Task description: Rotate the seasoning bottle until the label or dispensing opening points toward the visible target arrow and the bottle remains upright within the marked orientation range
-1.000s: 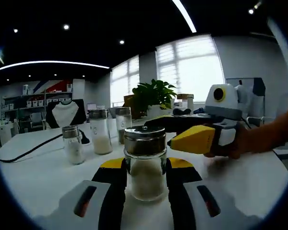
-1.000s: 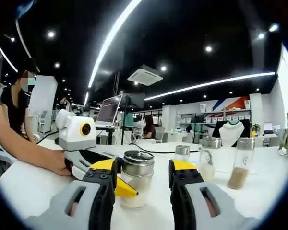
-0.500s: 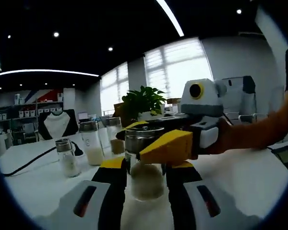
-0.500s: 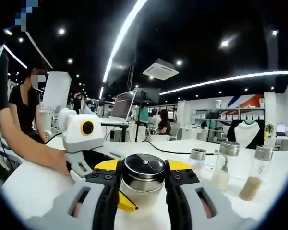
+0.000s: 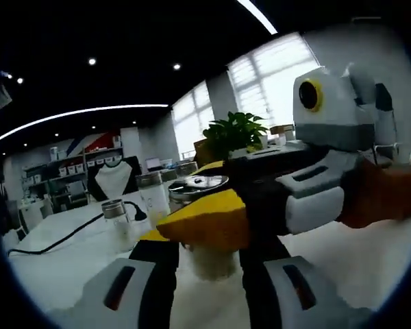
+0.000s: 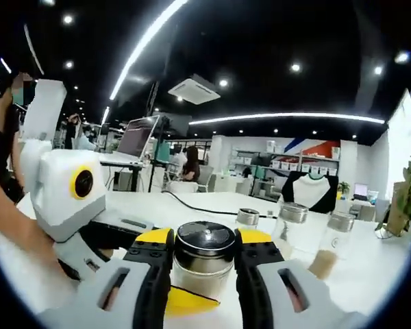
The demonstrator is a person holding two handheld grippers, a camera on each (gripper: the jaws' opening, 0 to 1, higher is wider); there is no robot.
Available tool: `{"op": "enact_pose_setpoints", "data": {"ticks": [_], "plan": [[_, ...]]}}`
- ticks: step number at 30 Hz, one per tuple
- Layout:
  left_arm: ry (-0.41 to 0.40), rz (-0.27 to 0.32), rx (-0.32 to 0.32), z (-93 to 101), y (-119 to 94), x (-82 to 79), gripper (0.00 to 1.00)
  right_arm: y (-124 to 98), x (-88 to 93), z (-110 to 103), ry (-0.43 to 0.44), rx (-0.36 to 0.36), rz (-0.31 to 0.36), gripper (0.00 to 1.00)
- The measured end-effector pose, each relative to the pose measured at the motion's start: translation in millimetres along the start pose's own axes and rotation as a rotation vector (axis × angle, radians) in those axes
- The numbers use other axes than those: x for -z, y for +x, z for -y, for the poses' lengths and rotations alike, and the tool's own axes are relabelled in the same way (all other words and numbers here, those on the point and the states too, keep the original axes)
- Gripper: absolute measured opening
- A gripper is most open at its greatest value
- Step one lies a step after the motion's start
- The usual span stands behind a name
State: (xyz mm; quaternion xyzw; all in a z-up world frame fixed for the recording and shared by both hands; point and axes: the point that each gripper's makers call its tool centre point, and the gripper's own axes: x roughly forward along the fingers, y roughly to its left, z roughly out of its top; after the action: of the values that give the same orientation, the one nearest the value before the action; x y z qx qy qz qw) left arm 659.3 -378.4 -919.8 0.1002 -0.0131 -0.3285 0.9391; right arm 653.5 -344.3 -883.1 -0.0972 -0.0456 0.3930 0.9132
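Note:
A glass seasoning bottle [image 5: 209, 262] with white grains and a steel lid [image 5: 194, 184] stands upright on the white table. My left gripper [image 5: 207, 241] holds it low on the glass, one jaw against each side. The right gripper [image 5: 260, 205] reaches in from the right, its yellow jaw lying across the bottle's neck. In the right gripper view, the right gripper [image 6: 204, 240] is shut on the bottle's lid [image 6: 205, 264], both jaws touching the steel rim. The left gripper [image 6: 89, 226] comes in from the left, a yellow jaw tip below the lid. I see no label or arrow.
Three more shaker bottles stand behind: a short one [image 6: 246, 218], a tall one with white grains [image 6: 290, 226] and one with brown grains [image 6: 332, 241]. A black cable [image 5: 61, 237] crosses the table [image 6: 370, 288]. A potted plant [image 5: 238, 133] stands at the back.
The right gripper moved from beside the bottle onto it, and its jaws closed on the lid. The left gripper stayed on the glass. Both views tilted.

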Motion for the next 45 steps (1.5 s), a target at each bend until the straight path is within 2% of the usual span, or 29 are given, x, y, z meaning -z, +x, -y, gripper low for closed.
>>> {"op": "enact_pose_setpoints", "data": {"ticks": [1, 4, 6, 7, 11, 12, 13, 14, 15, 16, 19, 21, 23, 25, 26, 30, 33, 35, 37, 40, 43, 45], "plan": [[-0.015, -0.014, -0.017, -2.1, 0.4, 2.7, 0.36, 1.7, -0.2, 0.1, 0.002, 0.014, 0.000, 0.33], [0.001, -0.036, -0.042, -2.9, 2.3, 7.5, 0.37, 3.1, -4.8, 4.4, 0.108, 0.057, 0.037, 0.33], [0.028, -0.041, -0.059, -4.1, 2.5, 7.3, 0.39, 5.3, -3.2, 2.8, 0.085, 0.057, 0.020, 0.33], [0.033, -0.029, -0.059, -2.9, 2.4, 4.7, 0.39, 5.8, -0.2, 4.3, 0.033, 0.083, -0.003, 0.33], [0.019, -0.024, -0.067, -2.7, 2.8, 4.1, 0.39, 4.6, -0.2, 5.3, 0.040, 0.086, 0.006, 0.33], [0.016, -0.021, -0.060, -4.0, 2.1, 3.4, 0.38, 4.3, 0.0, 6.4, 0.038, 0.083, 0.008, 0.33], [-0.039, 0.005, -0.020, -1.9, 1.4, 0.0, 0.37, 3.3, -1.3, 7.9, 0.041, 0.074, 0.013, 0.33], [-0.074, 0.026, 0.009, -0.6, 0.4, -3.2, 0.37, 3.1, -9.3, 6.2, 0.040, 0.045, 0.055, 0.33], [-0.074, 0.044, 0.017, -1.6, -2.3, -6.8, 0.37, 2.6, -8.5, 4.2, 0.035, 0.023, 0.054, 0.33], [-0.070, 0.037, 0.025, -4.6, -5.6, -6.4, 0.36, 0.5, -16.4, -0.4, 0.038, -0.043, 0.088, 0.33], [-0.062, 0.040, 0.075, -3.9, -13.1, -7.0, 0.36, -4.8, -18.9, -6.5, 0.070, -0.126, 0.110, 0.32], [-0.038, 0.037, 0.108, -1.1, -15.7, -7.3, 0.35, -8.4, -19.4, -7.2, 0.066, -0.140, 0.112, 0.31], [-0.049, 0.045, 0.127, -0.8, -17.5, -9.2, 0.35, -10.5, -22.2, -9.7, 0.059, -0.164, 0.132, 0.31], [-0.040, 0.062, 0.154, 0.0, -20.6, -13.3, 0.35, -13.8, -26.0, -10.5, 0.074, -0.187, 0.151, 0.31], [-0.030, 0.074, 0.161, -0.2, -22.1, -15.2, 0.35, -15.5, -27.4, -14.2, 0.092, -0.223, 0.159, 0.30], [-0.029, 0.092, 0.184, -2.4, -28.0, -17.9, 0.35, -19.9, -26.8, -18.5, 0.132, -0.268, 0.160, 0.29], [-0.025, 0.096, 0.261, 3.6, -31.0, -17.4, 0.35, -22.8, -27.3, -25.3, 0.143, -0.302, 0.159, 0.29], [-0.015, 0.101, 0.282, 4.2, -32.6, -17.7, 0.35, -24.8, -28.2, -30.0, 0.134, -0.320, 0.164, 0.30], [-0.039, 0.101, 0.323, 7.2, -34.3, -17.6, 0.35, -26.3, -28.5, -35.4, 0.125, -0.344, 0.166, 0.30], [-0.037, 0.082, 0.319, 10.3, -30.2, -14.2, 0.36, -26.7, -24.6, -36.3, 0.135, -0.342, 0.138, 0.29], [-0.033, 0.034, 0.268, 8.9, -20.7, -4.2, 0.37, -22.8, -13.2, -33.9, 0.071, -0.281, 0.088, 0.28], [-0.041, 0.028, 0.240, 6.7, -17.6, -2.2, 0.37, -19.1, -9.7, -32.5, 0.067, -0.237, 0.069, 0.28]]}}
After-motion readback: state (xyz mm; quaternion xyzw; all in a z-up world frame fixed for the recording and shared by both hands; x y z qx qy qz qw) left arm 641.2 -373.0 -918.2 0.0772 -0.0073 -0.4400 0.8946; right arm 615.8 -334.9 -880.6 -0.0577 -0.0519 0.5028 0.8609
